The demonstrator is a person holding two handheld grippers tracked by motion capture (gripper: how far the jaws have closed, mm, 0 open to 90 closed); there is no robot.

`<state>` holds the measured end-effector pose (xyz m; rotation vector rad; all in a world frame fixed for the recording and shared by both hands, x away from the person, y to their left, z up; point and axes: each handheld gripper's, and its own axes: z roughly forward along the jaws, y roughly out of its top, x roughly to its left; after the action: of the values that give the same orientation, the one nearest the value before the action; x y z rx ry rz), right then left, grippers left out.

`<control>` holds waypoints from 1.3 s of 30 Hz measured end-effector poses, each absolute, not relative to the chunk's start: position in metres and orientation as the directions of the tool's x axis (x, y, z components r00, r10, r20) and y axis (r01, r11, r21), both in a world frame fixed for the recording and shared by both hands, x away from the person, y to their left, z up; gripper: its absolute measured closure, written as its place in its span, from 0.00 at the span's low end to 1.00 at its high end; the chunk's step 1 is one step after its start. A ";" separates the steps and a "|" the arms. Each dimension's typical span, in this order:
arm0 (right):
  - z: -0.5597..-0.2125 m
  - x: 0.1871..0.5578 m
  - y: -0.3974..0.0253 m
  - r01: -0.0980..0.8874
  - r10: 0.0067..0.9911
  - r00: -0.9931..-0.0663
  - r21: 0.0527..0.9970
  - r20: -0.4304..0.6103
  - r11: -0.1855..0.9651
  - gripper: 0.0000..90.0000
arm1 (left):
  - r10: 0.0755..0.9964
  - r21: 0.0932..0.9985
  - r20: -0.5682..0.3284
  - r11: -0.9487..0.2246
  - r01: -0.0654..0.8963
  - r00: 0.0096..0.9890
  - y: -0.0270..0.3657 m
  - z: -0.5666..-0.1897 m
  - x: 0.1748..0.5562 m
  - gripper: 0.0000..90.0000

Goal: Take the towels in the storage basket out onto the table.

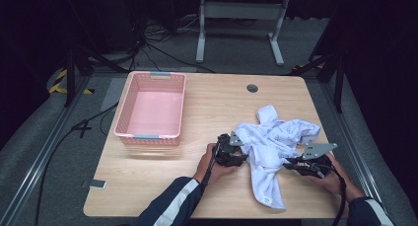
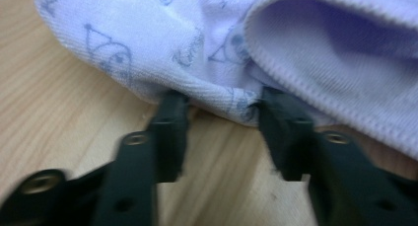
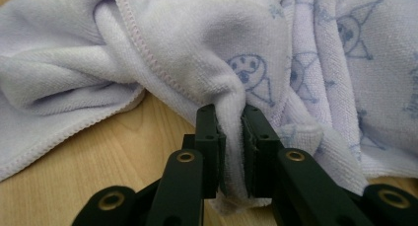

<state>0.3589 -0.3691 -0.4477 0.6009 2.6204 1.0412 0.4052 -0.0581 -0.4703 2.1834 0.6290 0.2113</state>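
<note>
While the right gripper (image 3: 230, 152) pinches the towel (image 1: 270, 137), the left gripper (image 2: 222, 105), jaws apart, should probably close on the hem.

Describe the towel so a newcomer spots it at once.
On the wooden table, look right of the pink basket. The towel lies crumpled between the left gripper and right gripper: white, with faint blue cartoon prints, the sole fabric there.

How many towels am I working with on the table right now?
1. The white printed towel lies crumpled at the table's right, between the left gripper and the right gripper. Another could hide in its folds.
</note>
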 end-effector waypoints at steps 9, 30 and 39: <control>-0.442 0.357 -0.367 0.264 0.476 -0.878 0.771 -0.057 0.579 0.88 | 0.535 0.815 -0.037 -0.473 0.336 0.844 -0.036 -0.457 0.415 0.98; -0.432 0.364 -0.349 0.320 0.572 -0.819 0.794 -0.041 0.517 0.48 | 0.511 0.882 0.098 -0.442 0.163 0.854 0.015 -0.361 0.371 0.87; -0.407 0.351 -0.322 0.226 0.536 -0.839 0.841 -0.088 0.492 0.43 | 0.549 0.832 0.068 -0.492 0.256 0.833 0.030 -0.396 0.371 0.47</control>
<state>0.3510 -0.3218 -0.4072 0.6392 2.4023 1.2794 0.3714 0.0303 -0.3961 2.1012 0.5881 0.4085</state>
